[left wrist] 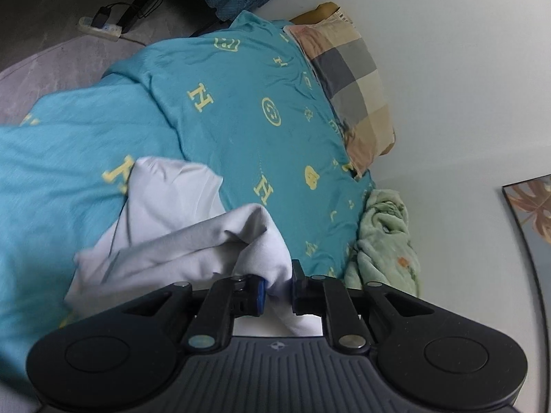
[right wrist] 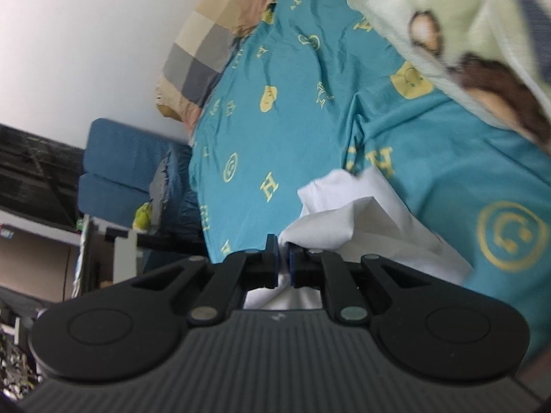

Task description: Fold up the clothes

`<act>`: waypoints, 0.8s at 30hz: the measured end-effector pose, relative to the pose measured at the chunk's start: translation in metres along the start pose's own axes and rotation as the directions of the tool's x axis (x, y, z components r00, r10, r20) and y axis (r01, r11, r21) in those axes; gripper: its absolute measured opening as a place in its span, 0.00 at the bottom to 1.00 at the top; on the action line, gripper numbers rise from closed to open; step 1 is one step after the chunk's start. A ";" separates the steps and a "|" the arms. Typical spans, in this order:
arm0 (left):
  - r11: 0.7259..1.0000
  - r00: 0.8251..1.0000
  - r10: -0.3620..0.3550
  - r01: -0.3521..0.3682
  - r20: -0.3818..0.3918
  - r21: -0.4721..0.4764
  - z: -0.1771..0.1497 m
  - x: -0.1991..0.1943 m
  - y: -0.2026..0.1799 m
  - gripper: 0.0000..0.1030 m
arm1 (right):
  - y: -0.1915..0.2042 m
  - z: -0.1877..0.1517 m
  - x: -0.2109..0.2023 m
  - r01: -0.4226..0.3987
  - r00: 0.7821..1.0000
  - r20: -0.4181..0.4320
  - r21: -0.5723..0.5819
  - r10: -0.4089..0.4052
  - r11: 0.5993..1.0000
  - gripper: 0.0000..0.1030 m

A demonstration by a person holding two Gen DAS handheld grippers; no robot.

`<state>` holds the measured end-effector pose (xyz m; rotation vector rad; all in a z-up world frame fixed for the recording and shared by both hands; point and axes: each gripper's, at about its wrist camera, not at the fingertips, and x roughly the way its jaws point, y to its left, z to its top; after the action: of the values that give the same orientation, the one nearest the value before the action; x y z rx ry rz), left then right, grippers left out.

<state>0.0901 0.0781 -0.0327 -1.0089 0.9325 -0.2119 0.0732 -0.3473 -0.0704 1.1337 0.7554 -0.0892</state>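
The left gripper (left wrist: 278, 289) pinches a bunched edge of the white garment (left wrist: 179, 227) and the right gripper (right wrist: 283, 261) pinches another part of it (right wrist: 361, 227) — neither is nearer. From both, the cloth trails forward and crumpled onto the teal bedspread (left wrist: 224, 120), its long axis unclear.

Left gripper (left wrist: 278, 292): matte black linkage arms fanning from a ribbed dark-grey base plate, round silver pivot pins at the joints, two large circular black discs at the outer corners, a small diamond emblem centred on the ribbing, blue pad on one finger. Right gripper (right wrist: 283, 264): same black-and-grey build, same silver pins, blue-edged pads.
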 end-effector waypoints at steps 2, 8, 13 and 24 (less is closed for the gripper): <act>1.000 1.000 0.025 -0.025 -0.004 0.009 0.017 0.029 0.003 0.15 | -0.002 0.010 0.029 0.029 1.000 -0.007 0.005 -0.029 1.000 0.09; 0.994 0.994 0.101 -0.100 -0.039 0.044 0.055 0.111 0.026 0.15 | -0.018 0.033 0.110 0.119 0.992 -0.036 -0.009 -0.119 0.993 0.09; 0.989 0.991 0.120 -0.114 -0.063 0.093 0.063 0.145 0.047 0.15 | -0.032 0.040 0.136 0.146 0.988 -0.040 -0.040 -0.147 0.989 0.09; 0.902 0.995 0.089 -0.097 0.039 0.420 0.039 0.123 0.010 0.57 | 0.006 0.022 0.124 0.154 0.988 0.050 -0.328 -0.146 0.932 0.45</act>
<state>0.1926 0.0409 -0.1035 -0.5625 0.8672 -0.3089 0.1796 -0.3255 -0.1333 0.7529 0.8007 -0.0999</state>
